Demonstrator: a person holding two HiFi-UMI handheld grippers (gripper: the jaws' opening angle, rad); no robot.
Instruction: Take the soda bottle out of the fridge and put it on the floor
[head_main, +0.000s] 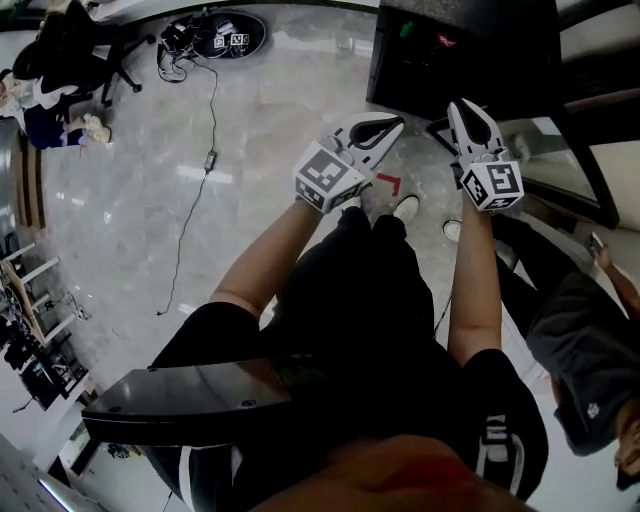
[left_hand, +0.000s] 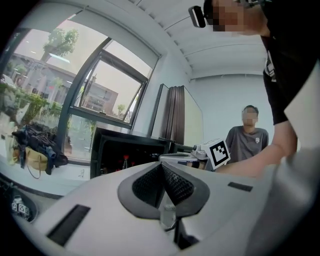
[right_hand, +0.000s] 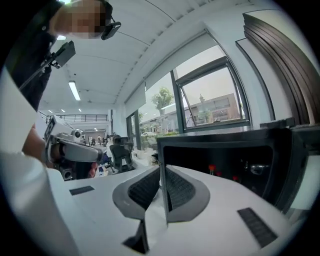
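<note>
A black fridge (head_main: 455, 50) stands open on the floor just ahead of me. In the left gripper view its dark inside (left_hand: 125, 150) holds red-capped bottles (left_hand: 125, 158); the right gripper view shows the red caps (right_hand: 212, 168) too. Which one is the soda bottle I cannot tell. My left gripper (head_main: 390, 125) is shut and empty, pads together (left_hand: 161, 167), short of the fridge. Beside it my right gripper (head_main: 463, 108) is shut on nothing (right_hand: 162, 167), closer to the fridge's front.
A seated person (head_main: 590, 370) is close on my right. A cable (head_main: 195, 200) runs across the marble floor to a round black device (head_main: 225, 35). An office chair (head_main: 100, 50) stands far left. A dark board (head_main: 190, 400) lies below me.
</note>
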